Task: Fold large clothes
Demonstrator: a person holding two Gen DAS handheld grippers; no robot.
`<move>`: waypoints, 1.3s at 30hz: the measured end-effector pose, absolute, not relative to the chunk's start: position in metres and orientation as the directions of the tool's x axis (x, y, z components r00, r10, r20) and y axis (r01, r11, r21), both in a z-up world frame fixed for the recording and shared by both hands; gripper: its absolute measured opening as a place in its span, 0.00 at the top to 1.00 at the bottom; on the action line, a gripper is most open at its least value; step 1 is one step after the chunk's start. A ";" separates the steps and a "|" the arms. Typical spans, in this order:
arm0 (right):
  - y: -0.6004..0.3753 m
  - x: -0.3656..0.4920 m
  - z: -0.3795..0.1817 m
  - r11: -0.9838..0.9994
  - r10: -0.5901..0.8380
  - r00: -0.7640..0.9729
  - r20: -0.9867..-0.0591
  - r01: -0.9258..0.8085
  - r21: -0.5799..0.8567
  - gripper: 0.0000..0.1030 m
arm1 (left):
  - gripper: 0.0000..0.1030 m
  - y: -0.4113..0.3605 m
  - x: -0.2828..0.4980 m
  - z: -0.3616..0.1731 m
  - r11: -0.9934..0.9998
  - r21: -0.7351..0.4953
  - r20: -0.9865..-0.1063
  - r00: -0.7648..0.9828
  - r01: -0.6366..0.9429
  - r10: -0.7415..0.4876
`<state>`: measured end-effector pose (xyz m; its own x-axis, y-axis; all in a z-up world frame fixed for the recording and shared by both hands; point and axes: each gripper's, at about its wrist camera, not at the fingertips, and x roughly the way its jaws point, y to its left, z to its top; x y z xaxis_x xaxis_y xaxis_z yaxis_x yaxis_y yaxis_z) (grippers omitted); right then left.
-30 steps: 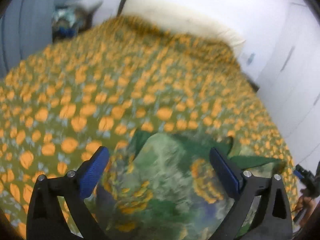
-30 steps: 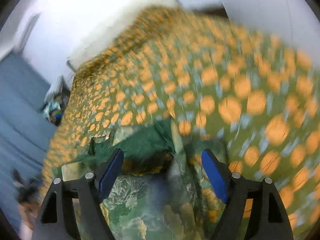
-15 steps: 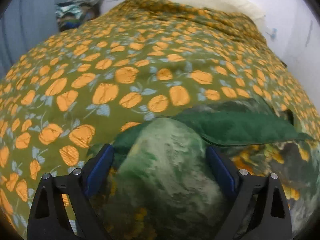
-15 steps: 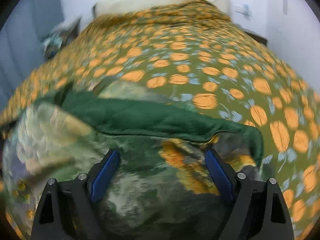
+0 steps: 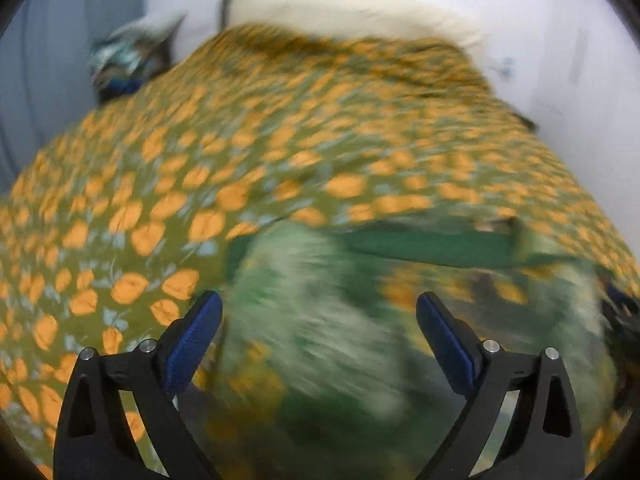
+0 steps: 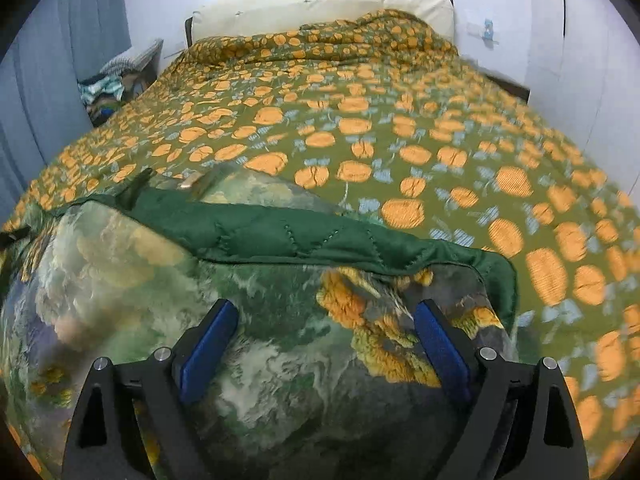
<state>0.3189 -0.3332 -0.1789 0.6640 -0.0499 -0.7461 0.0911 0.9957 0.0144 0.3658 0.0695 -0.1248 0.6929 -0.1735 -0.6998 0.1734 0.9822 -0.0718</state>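
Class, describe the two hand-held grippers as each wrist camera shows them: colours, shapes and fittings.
The left gripper and right gripper look alike: two black angular fingers with triangular cut-outs, silver screw heads, and ribbed blue pads on their inner faces. No cables, markings or sleeves show.

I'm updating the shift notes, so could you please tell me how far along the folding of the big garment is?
Done: the green printed garment lies on the orange-flowered bedspread with its quilted green lining turned over along the far edge, so one fold looks made. In hand: nothing gripped; the right claw has just been opening above the cloth, and the left claw also stands open. Left: further folds; the bundle looks bulky.
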 end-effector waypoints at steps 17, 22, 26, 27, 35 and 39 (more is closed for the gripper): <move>-0.320 0.202 -0.118 0.993 -0.098 0.659 -0.746 0.111 -0.033 0.13 | 0.03 -0.090 0.355 -0.187 0.917 0.116 -0.815 0.564 0.382 -0.131; -0.332 0.153 -0.123 0.990 -0.081 0.652 -0.754 0.138 0.012 0.13 | 0.03 -0.073 0.314 -0.156 0.899 0.121 -0.792 0.587 0.420 -0.168; -0.340 0.125 -0.123 0.980 -0.088 0.663 -0.743 0.191 0.054 0.13 | 0.02 -0.077 0.271 -0.162 0.865 0.129 -0.800 0.567 0.485 -0.199; -0.341 0.122 -0.125 0.976 -0.089 0.663 -0.743 0.205 0.066 0.13 | 0.02 -0.081 0.265 -0.176 0.854 0.156 -0.813 0.556 0.495 -0.173; -0.355 0.108 -0.151 0.948 -0.013 0.634 -0.773 0.254 0.192 0.13 | 0.03 -0.076 0.244 -0.142 0.875 0.056 -0.789 0.559 0.481 -0.257; -0.384 0.108 -0.164 0.896 0.032 0.648 -0.761 0.319 0.309 0.12 | 0.01 -0.089 0.226 -0.134 0.824 0.005 -0.760 0.538 0.566 -0.365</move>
